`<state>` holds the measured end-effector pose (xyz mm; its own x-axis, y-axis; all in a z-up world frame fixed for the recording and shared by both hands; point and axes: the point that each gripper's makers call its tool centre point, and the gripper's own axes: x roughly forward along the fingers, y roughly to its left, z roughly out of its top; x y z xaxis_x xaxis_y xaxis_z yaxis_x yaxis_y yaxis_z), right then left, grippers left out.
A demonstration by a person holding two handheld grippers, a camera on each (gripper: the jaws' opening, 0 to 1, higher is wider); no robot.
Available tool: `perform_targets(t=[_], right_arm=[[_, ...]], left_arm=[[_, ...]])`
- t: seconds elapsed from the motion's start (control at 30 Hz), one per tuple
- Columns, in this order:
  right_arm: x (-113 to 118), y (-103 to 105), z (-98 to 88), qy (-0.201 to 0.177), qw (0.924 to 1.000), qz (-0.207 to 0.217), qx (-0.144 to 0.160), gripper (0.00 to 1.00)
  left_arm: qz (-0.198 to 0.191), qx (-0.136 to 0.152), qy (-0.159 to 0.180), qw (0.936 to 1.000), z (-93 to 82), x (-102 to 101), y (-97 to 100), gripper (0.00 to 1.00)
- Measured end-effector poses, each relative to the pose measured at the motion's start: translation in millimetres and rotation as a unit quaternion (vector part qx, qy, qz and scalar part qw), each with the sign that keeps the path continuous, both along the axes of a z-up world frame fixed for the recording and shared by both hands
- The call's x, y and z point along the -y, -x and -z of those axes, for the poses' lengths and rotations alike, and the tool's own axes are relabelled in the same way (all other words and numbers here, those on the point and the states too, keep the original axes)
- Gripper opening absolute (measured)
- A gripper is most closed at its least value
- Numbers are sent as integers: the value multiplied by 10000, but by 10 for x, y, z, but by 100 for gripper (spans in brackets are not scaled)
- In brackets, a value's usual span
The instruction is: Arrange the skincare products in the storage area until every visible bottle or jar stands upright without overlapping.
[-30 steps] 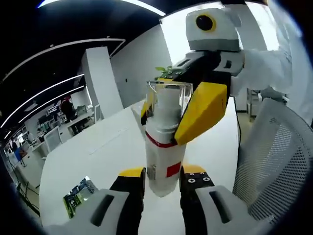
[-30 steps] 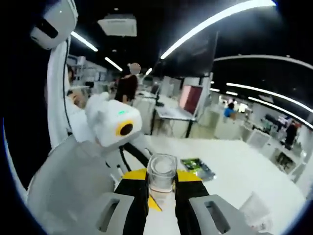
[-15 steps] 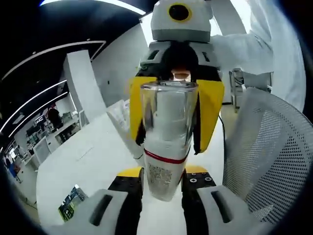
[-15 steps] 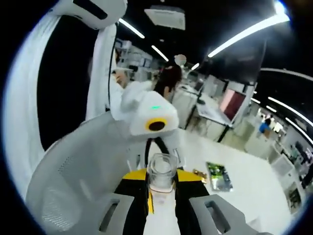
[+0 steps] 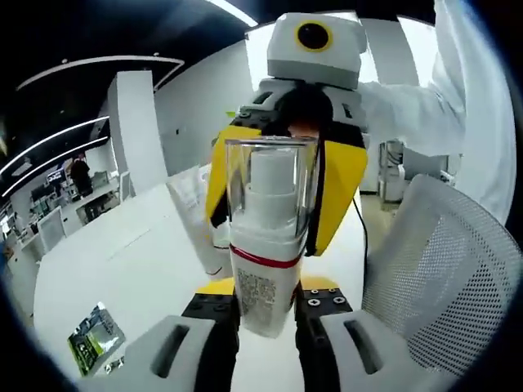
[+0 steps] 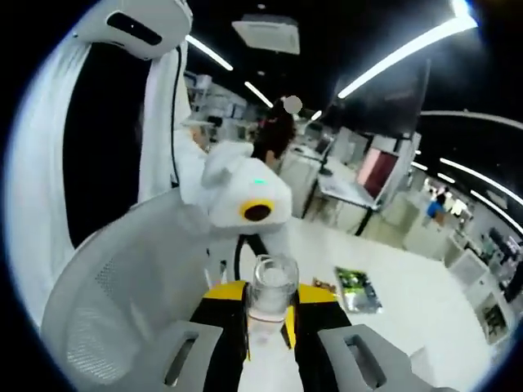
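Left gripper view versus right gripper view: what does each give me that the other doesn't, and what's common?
Left gripper view: the bottle at full length, with red band and printed label, its base between the jaws of the left hand-held gripper, while the right hand-held gripper clamps its clear cap from the far side. Right gripper view: the cap seen end-on, a person standing in the background, ceiling light strips. Both: the bottle, the white table, the green packet lying on it, the mesh chair.

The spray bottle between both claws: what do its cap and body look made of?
The cap looks like clear glossy plastic: the white nozzle shows through it. The spray bottle body looks like opaque white plastic with a printed label and red band, though coated glass can't be ruled out.
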<state>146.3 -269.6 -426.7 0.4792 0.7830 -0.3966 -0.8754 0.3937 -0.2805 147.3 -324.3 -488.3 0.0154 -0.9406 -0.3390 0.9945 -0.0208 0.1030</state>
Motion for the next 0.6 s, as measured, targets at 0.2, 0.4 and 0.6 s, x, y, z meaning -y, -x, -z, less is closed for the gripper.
perform_targets(t=[0.2, 0.4, 0.6], right_arm=[[308, -108, -26, -329, 9928, 1131, 202, 15], [568, -126, 37, -453, 9697, 2360, 431, 17], [846, -56, 189, -799, 9245, 3720, 238, 16]], left_arm=[[-69, -324, 201, 9992, -18, 246, -16, 22], [-300, -411, 272, 9983, -2, 467, -98, 22], [-426, -491, 383, 9972, 35, 688, -40, 22]])
